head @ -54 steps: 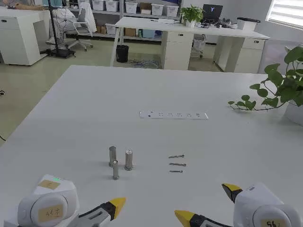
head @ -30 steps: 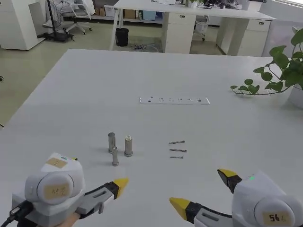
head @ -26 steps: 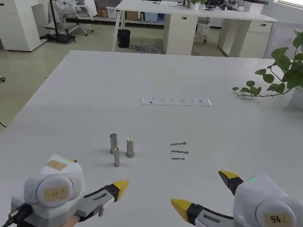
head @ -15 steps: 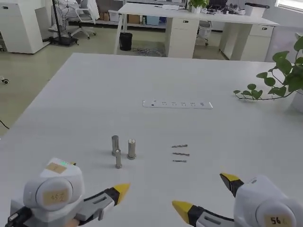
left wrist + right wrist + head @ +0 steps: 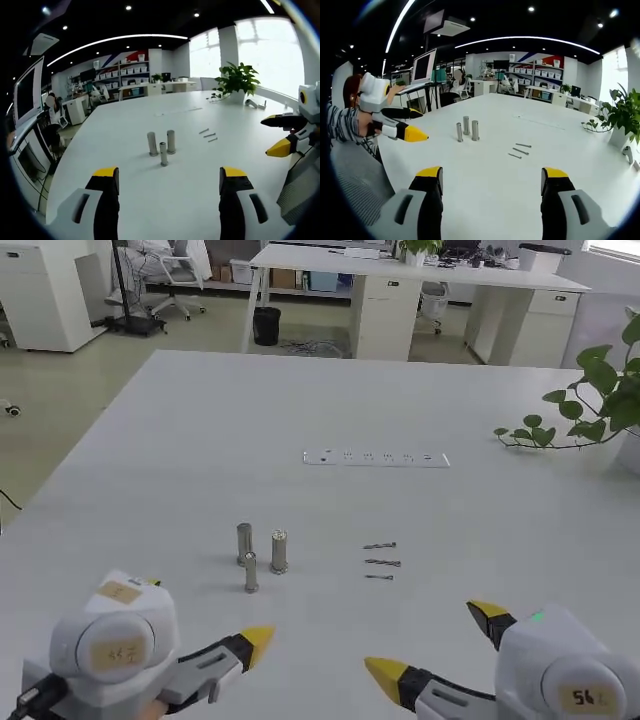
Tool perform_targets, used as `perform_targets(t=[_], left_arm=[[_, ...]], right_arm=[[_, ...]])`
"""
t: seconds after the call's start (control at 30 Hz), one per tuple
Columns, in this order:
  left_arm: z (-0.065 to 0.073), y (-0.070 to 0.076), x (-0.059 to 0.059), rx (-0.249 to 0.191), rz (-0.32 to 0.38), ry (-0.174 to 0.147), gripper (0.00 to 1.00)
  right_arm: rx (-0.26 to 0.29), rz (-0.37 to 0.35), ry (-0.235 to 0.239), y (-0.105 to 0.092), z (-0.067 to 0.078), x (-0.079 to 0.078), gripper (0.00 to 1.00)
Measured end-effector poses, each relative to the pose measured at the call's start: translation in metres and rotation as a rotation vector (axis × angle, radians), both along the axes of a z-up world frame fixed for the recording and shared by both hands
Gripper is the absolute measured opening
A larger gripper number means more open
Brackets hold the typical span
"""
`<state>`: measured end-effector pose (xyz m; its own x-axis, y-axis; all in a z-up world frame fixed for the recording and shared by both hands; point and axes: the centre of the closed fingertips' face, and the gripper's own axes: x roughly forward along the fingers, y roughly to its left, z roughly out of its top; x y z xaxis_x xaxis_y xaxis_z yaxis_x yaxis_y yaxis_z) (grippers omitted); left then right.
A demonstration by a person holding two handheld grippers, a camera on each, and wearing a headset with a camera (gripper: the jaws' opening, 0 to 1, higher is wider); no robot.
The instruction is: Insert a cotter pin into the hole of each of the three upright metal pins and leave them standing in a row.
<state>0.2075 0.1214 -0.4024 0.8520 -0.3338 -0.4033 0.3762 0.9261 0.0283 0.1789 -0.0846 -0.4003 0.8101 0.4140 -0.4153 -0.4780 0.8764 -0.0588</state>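
Since nothing is gripped yet, the left hand-held gripper (image 5: 170, 175) and right hand-held gripper (image 5: 491, 174) hover jaws apart, empty, over the desk (image 5: 400, 400), short of three clustered upright metal pins (image 5: 279, 552), cotter pins (image 5: 381, 562) laid beside them seemingly for easy reach

Bright office — white desks (image 5: 330, 270), shelves w/ bins (image 5: 125, 70), greenish floor (image 5: 70, 410), big windows (image 5: 260, 50), ceiling spots (image 5: 129, 7).

White table (image 5: 450, 530); silver metal pins (image 5: 279, 551); green plant (image 5: 236, 80); yellow-tipped left gripper (image 5: 170, 174).
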Motion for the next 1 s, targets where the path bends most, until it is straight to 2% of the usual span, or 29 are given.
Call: perform_targets(t=[0.37, 0.7, 1.0], left_arm=[[0.0014, -0.0006, -0.0010, 0.003, 0.001, -0.006, 0.85], [0.0005, -0.0013, -0.0024, 0.001, -0.003, 0.001, 0.86], [0.0071, -0.0016, 0.0055, 0.008, -0.023, -0.023, 0.84]], right_arm=[[0.000, -0.003, -0.001, -0.0006, 0.0000, 0.0002, 0.79], [0.000, -0.003, 0.007, -0.0008, -0.0018, 0.0000, 0.79], [-0.001, -0.001, 0.011, -0.0001, -0.0030, -0.0008, 0.78]])
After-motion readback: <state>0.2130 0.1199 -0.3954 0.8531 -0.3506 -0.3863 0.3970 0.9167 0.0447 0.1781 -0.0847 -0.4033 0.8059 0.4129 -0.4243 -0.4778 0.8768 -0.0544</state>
